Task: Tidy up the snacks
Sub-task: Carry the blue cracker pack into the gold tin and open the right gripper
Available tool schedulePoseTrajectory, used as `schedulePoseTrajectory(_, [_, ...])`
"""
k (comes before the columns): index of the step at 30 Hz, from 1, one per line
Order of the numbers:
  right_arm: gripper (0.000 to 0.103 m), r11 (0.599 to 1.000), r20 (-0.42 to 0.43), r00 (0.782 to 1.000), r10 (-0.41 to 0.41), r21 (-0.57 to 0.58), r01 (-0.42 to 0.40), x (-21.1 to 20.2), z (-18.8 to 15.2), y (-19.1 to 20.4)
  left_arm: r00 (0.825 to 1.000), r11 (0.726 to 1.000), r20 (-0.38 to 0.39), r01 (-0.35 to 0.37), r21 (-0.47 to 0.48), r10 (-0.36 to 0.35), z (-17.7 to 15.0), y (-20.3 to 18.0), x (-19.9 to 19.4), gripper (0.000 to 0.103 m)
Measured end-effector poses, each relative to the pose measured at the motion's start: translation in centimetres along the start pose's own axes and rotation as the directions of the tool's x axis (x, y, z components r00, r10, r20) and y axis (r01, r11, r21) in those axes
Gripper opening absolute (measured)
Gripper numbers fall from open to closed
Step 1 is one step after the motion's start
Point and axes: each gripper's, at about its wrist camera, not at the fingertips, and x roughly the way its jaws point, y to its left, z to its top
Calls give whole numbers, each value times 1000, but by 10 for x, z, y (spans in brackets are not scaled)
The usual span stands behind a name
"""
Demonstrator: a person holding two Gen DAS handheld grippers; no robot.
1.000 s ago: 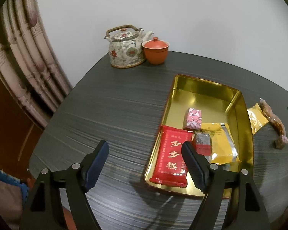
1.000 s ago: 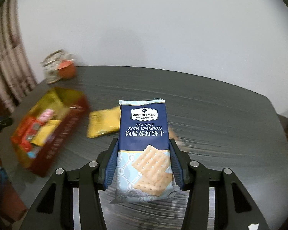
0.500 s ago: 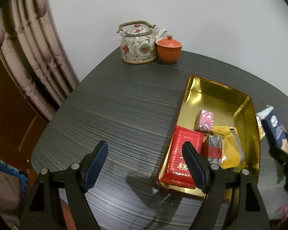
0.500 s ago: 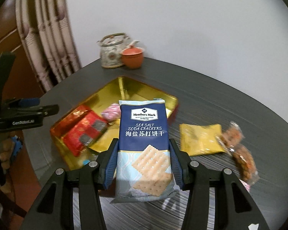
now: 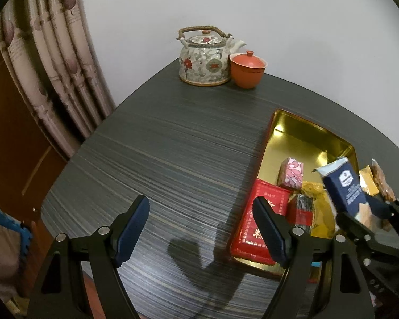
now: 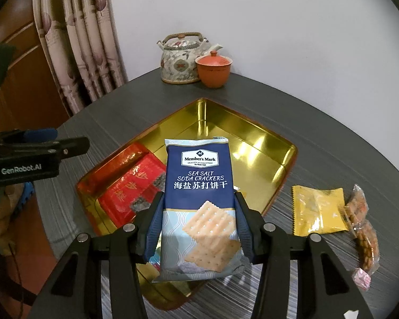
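Cracker pack point(image 6: 199, 199) clamped in right gripper point(image 6: 198, 228), seemingly above tray point(image 6: 266, 138).

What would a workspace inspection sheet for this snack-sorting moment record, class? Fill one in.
Surface: dark wood-grain table.
Job's things: gold metal tray holding red packets; blue soda cracker pack held above it; yellow foil sachet and clear nut-snack bag on the table beside the tray.
Clutter: floral ceramic teapot, orange lidded cup.
Grippers: left gripper open, empty; right gripper shut on the crackers.
Cables: nothing seen.
Surroundings: white wall, patterned curtain.
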Motion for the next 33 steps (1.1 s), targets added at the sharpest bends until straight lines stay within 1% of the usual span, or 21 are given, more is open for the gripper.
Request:
schedulePoseTrajectory(10, [47,1000,-27,1000,4,0,-4,21,3,9,1000,1000,-6,2,-5,-2,0,2,1,80])
schedulePoseTrajectory(15, [47,1000,-53,999,1,-2,-2,32,-1,12,1000,1000,-9,9,-1,-9,0,2,0,80])
schedulePoseTrajectory(21, [47,1000,-56,998,11,-6,-11,33,-3,11,1000,1000,-15,15,5,-15,-1,0,2,81])
schedulePoseTrajectory(26, [50,1000,-58,998,22,4,-22,32,-3,10,1000,1000,-19,18,-1,-18,-1,0,3,81])
schedulePoseTrajectory(29, [54,1000,-51,998,23,-6,-24,28,-4,11,1000,1000,-21,20,-4,-20,-2,0,4,81])
schedulePoseTrajectory(33, [65,1000,-23,999,28,-5,-28,18,-2,9,1000,1000,-20,18,-3,-19,-2,1,4,81])
